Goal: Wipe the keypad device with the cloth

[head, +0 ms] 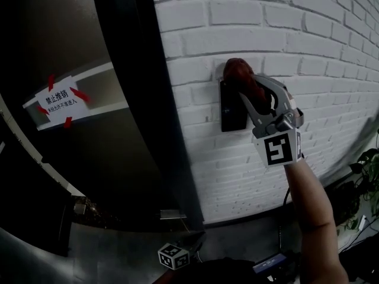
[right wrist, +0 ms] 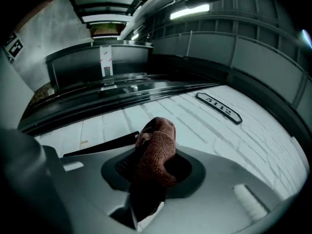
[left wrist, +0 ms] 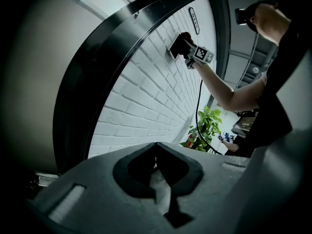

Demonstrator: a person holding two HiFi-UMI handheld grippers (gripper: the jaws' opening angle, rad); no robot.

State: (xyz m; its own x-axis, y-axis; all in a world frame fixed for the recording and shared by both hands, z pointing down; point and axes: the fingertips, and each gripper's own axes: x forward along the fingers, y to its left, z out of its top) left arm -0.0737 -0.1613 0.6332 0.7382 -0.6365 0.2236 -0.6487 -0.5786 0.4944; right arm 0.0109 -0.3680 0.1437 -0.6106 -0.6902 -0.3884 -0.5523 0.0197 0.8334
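Note:
A black keypad device (head: 232, 108) is fixed to the white brick wall (head: 331, 70). My right gripper (head: 244, 83) is shut on a reddish-brown cloth (head: 240, 71), and the cloth presses against the device's top edge. In the right gripper view the cloth (right wrist: 156, 150) bulges out between the jaws, with the device (right wrist: 97, 146) a dark strip just beyond it. The left gripper view shows that right gripper (left wrist: 187, 50) far off at the wall. My left gripper (left wrist: 157, 172) hangs low and is shut with nothing in it; only its marker cube (head: 173, 256) shows in the head view.
A dark curved door frame (head: 148, 99) runs down left of the device, with a metal door (head: 65, 117) carrying a taped paper notice (head: 56, 101). A number plate (right wrist: 219, 108) is on the wall. A potted plant (head: 370, 170) and a cable stand at the lower right.

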